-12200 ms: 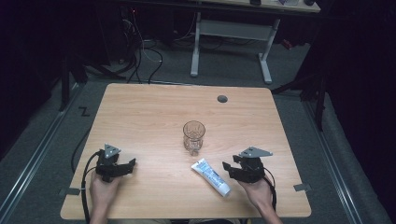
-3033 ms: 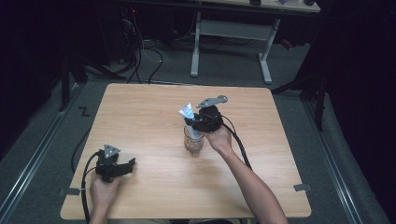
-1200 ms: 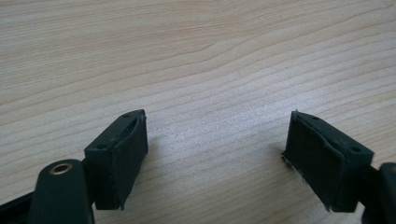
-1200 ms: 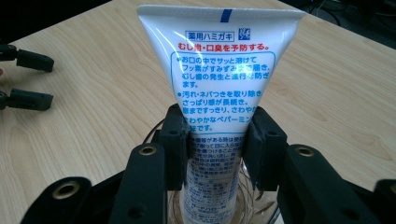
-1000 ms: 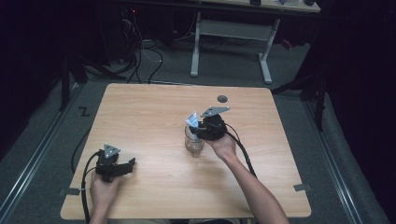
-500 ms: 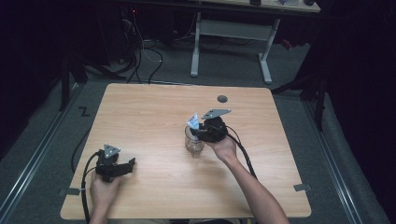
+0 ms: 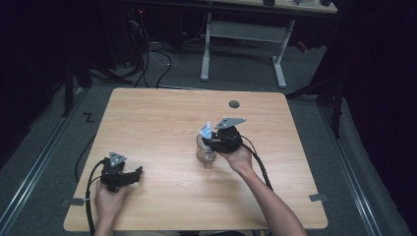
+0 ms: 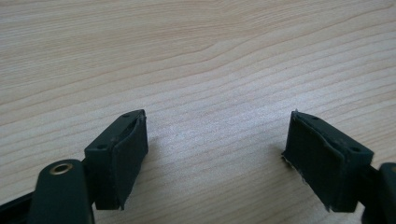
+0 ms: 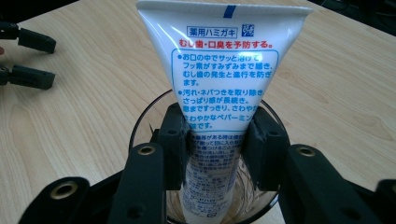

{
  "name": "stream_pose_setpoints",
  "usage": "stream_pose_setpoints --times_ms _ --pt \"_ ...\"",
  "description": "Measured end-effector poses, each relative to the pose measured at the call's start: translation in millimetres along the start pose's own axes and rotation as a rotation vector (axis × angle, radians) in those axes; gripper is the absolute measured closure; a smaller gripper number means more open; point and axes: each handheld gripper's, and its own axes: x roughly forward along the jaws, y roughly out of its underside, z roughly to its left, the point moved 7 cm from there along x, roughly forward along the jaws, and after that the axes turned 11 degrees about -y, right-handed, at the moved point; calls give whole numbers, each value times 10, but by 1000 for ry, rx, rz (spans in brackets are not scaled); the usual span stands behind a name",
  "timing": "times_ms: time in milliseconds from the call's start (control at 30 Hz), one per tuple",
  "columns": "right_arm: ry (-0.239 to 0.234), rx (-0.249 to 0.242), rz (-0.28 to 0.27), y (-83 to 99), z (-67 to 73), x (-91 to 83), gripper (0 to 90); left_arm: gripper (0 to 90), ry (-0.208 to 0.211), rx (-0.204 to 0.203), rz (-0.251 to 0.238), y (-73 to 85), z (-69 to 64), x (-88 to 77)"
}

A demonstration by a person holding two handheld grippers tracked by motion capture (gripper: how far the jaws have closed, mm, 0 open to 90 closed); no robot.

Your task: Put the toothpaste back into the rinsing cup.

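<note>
Your right gripper (image 9: 212,140) is clamped on the white toothpaste tube (image 9: 219,70), one black pad pressed against each side of the tube a little below its middle. From those pads the tube rises upright to its flat crimped end with the blue mark at the top, and its lower part drops straight below your jaws into the clear drinking glass (image 9: 144,126), whose rim rings the jaw tips on both sides. Seen from the high view, your right gripper (image 7: 212,141) sits directly over the glass (image 7: 205,155) near the middle of the wooden table (image 7: 147,113), with the tube's pale end (image 7: 205,131) sticking up just above and left of the claw and the grey three-cornered plate above it. The cable trails back from that claw along your forearm toward the table's near edge. Your left gripper (image 7: 132,176) rests on the table well apart from the glass, near the front left corner, its jaws pointing toward the middle. In the left gripper view its two pads (image 8: 128,154) stand wide apart over bare wood grain, holding nothing. The small dark round grommet (image 7: 234,103) lies beyond your right claw, toward the far edge.
</note>
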Motion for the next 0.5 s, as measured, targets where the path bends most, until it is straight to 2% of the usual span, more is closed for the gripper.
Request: stream_pose_setpoints --times_ms 500 --pt "9 -5 -3 42 16 -33 625 216 0 0 0 0 0 0"
